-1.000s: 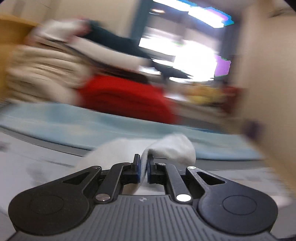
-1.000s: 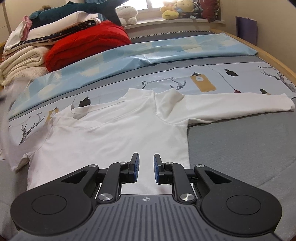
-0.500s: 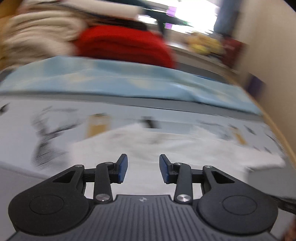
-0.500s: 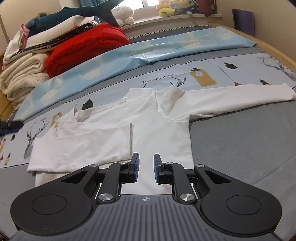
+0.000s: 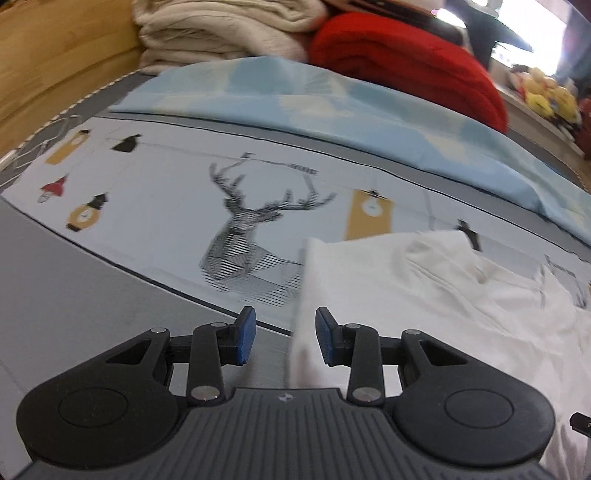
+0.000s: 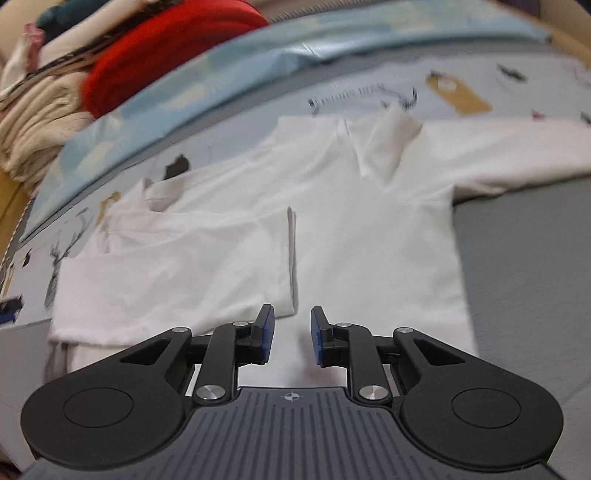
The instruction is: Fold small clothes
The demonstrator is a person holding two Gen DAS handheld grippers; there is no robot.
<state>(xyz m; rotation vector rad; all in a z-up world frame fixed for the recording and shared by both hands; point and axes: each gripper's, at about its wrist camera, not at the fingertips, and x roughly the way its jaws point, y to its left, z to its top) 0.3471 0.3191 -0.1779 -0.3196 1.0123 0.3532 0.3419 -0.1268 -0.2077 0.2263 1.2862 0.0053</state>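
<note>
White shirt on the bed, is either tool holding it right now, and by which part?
Nothing is held. The left tool and right tool are both open over the white shirt.

One white shirt (image 6: pixel 369 229), its left sleeve (image 6: pixel 177 273) folded in at 9 o'clock, the other sleeve (image 6: pixel 517 151) stretched to 3 o'clock; two grippers, left (image 5: pixel 284 339) and right (image 6: pixel 291 334), both w/ jaws apart; one red blanket (image 5: pixel 406 62) at 12–1 o'clock in left view; one cream stack (image 5: pixel 221 29) at 11 o'clock; one light-blue sheet (image 5: pixel 332 107); one large deer print (image 5: pixel 251 236) at 12 o'clock; approx. two yellow plush toys (image 5: pixel 550 99), blurred.
</note>
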